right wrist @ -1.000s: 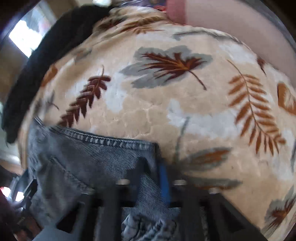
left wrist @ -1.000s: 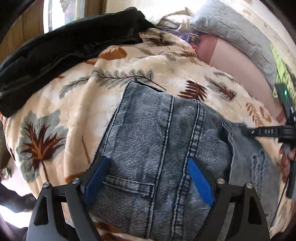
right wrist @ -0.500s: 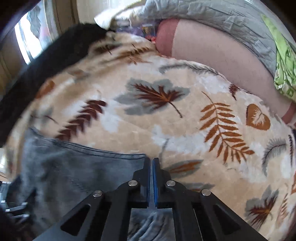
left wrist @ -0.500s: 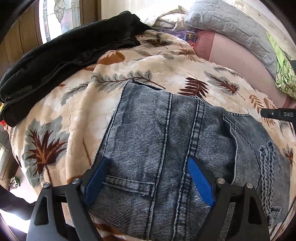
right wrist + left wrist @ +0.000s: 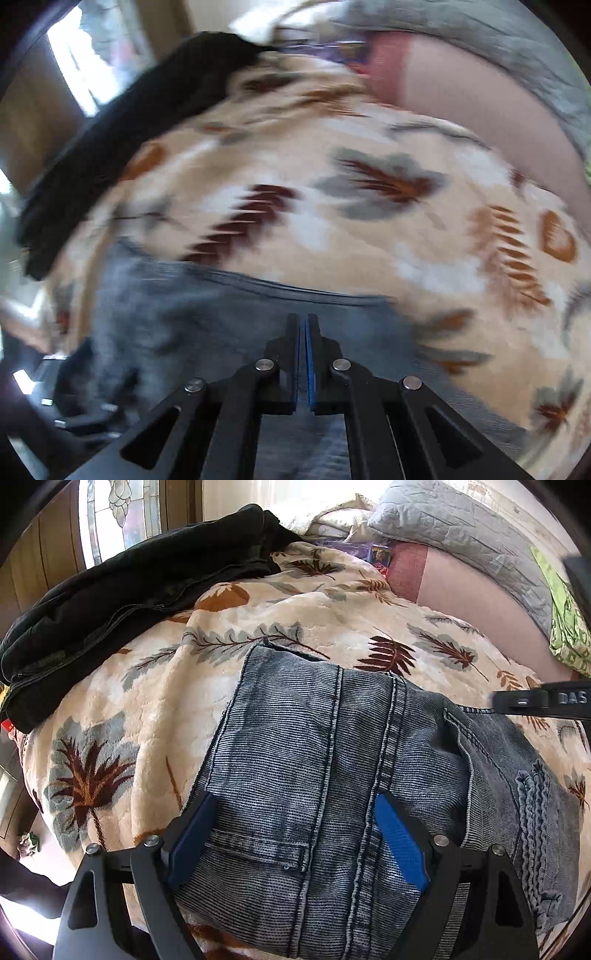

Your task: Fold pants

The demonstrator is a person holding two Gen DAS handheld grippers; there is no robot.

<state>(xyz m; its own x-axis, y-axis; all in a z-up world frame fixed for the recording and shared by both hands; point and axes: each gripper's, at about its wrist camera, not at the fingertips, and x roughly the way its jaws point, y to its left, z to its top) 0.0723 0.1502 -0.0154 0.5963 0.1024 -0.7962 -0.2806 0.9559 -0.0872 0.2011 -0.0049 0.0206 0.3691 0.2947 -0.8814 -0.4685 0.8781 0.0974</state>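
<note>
Faded blue denim pants point(image 5: 332, 775) lie folded into a compact block on a cream leaf-print blanket point(image 5: 147, 686). My left gripper point(image 5: 295, 834) is open, its blue pads spread wide just above the near part of the pants, holding nothing. In the blurred right wrist view the pants point(image 5: 192, 325) lie low and left. My right gripper point(image 5: 303, 354) has its jaws closed together above the denim, with no cloth visible between them. Part of the right gripper's body shows at the right edge of the left wrist view point(image 5: 543, 699).
A black jacket point(image 5: 122, 602) lies along the blanket's far left edge. A grey quilted pillow point(image 5: 461, 528) and a green cloth point(image 5: 565, 616) sit at the back right on a pink sheet point(image 5: 472, 594). A window point(image 5: 125, 517) is behind.
My right gripper, first shut on the pants' edge, let go and lifted, jaws closed, and is swinging now. The left gripper has stayed open over the pants.
</note>
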